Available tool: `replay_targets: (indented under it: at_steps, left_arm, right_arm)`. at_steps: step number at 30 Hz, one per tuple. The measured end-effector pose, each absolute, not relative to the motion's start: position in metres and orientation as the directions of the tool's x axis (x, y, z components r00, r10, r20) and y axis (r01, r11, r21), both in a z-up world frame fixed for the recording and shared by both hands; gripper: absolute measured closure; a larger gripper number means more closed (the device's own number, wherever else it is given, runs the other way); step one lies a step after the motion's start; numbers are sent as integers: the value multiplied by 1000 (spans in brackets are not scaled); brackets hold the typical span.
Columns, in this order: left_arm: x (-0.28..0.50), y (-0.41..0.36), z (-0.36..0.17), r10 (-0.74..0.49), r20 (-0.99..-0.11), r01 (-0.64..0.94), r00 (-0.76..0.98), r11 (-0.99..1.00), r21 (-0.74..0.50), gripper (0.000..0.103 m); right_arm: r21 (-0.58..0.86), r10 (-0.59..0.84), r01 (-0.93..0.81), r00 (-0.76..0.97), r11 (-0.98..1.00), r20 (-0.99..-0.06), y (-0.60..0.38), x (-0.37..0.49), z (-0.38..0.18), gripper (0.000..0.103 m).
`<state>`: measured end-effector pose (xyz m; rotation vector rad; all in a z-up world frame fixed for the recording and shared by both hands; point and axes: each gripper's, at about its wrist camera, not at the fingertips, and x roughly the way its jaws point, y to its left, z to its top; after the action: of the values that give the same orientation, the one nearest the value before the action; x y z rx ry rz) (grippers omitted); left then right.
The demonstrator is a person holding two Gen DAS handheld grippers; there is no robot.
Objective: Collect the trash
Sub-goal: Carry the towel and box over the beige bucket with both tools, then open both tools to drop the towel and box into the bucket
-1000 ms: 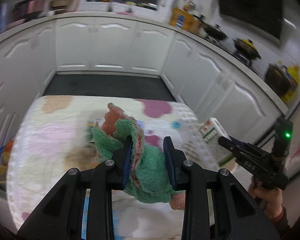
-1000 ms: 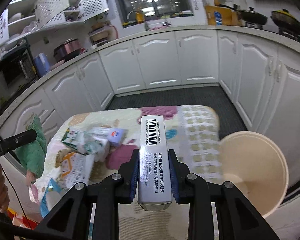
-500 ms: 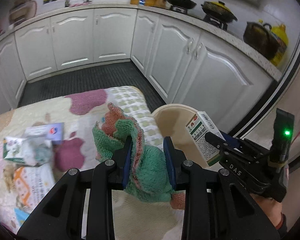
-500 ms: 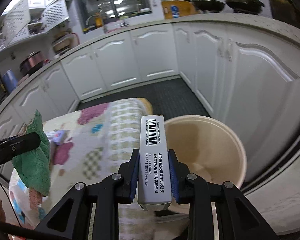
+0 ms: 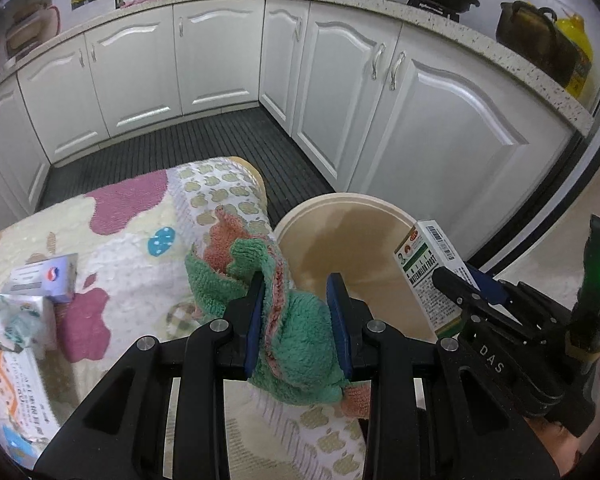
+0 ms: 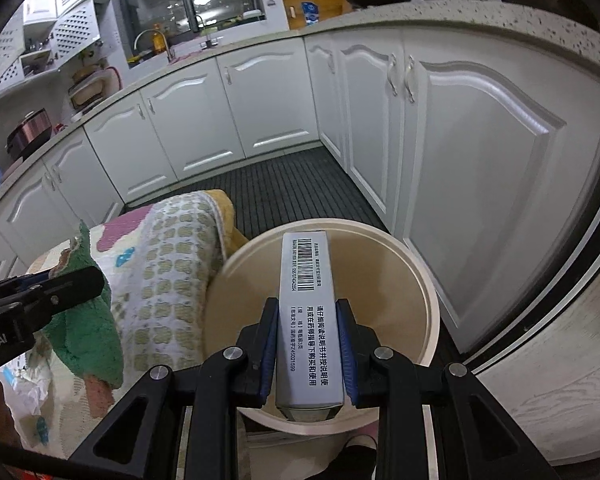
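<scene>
One box (image 6: 308, 320), lengthwise over bin (image 6: 428, 288)

The towel (image 5: 296, 344) is green with salmon-pink trim, the bin (image 6: 416, 280) cream, the medicine box (image 6: 308, 320) grey-white (black barcode), the blanket (image 5: 140, 232) pastel with magenta blotches.

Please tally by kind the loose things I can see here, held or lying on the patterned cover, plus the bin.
Cardboard boxes: 4, namely the held box, the blue-lilac box, the crumpled box and the orange-print box.
Cloths: 1, the green cloth, held.
Bins: 1, the beige bin.
Total: 6
</scene>
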<state>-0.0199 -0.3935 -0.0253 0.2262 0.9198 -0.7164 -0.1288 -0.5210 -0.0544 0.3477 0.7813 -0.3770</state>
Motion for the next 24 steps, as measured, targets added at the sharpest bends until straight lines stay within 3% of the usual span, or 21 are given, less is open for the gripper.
replay_targets:
  at_steps: [14,16,18,20,24]
  left_arm:
    - [-17,-423,-54,-451,-815,666,364,737,-110,74]
    - [-16,-424,-55,-455,-815,671,358,733,-114,70]
    - [-16,-423,-55,-464,-813,670,351,731,-128,57]
    - [-15,-420,-54,-495,-802,667,335,725,-169,51]
    - [-17,-417,-52,-516,-794,660,321,723,-202,44]
  right_arm:
    - [177,-182,483,608,858,-773,-542,-125,-84,77]
    - [179,-179,483,605,857,-776,-542,-123,-86,77]
    - [182,-176,484,604,856,-777,-542,-121,-87,77]
    - [182,-175,488,598,854,-782,-542,-120,-89,76]
    - [187,-169,492,591,850,-789,-541,-122,-90,62]
